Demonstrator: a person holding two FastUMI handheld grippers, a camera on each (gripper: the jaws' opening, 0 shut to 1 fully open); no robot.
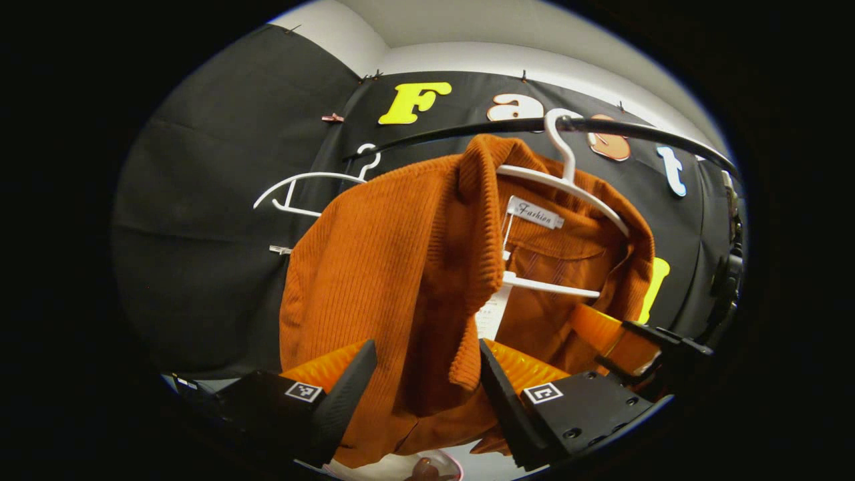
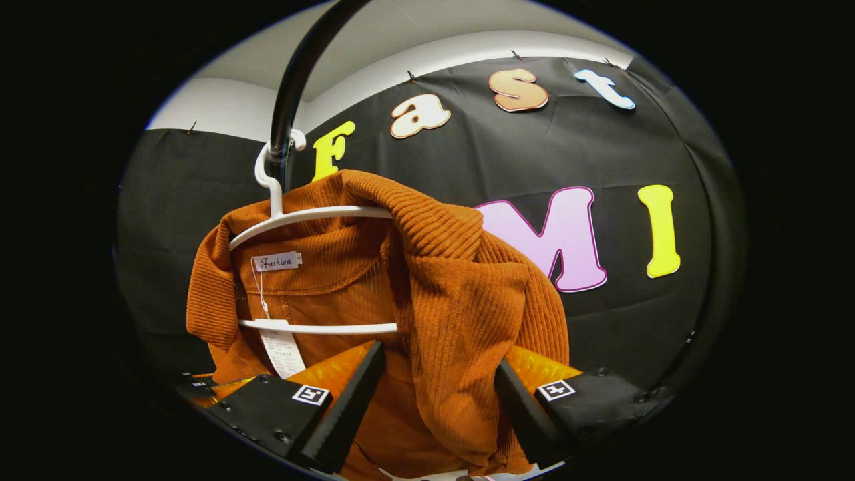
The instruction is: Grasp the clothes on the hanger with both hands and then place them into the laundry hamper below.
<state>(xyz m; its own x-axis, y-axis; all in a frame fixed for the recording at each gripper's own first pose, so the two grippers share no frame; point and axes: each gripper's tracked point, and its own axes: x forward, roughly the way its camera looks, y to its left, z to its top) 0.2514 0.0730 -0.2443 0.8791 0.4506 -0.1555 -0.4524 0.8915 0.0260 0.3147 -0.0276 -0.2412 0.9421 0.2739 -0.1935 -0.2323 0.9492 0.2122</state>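
Observation:
A rust-orange corduroy shirt [image 1: 374,267] hangs on a white hanger [image 1: 568,187] from a black rail [image 1: 467,130]. In the left gripper view my left gripper [image 1: 426,354] stands open, its fingers on either side of the shirt's front edge, one shoulder panel above it. The right gripper [image 1: 641,341] shows at the shirt's far side. In the right gripper view the shirt [image 2: 461,300] droops off the hanger [image 2: 300,217], and my right gripper [image 2: 439,355] is open around the hanging cloth. The left gripper's body [image 2: 200,386] shows low at the left.
An empty white hanger [image 1: 300,187] hangs farther along the rail, to the left of the shirt. The rail [image 2: 300,73] curves overhead in the right gripper view. A pale, pink-rimmed object [image 1: 434,467] peeks out under the shirt's hem. Black cloth walls stand close behind.

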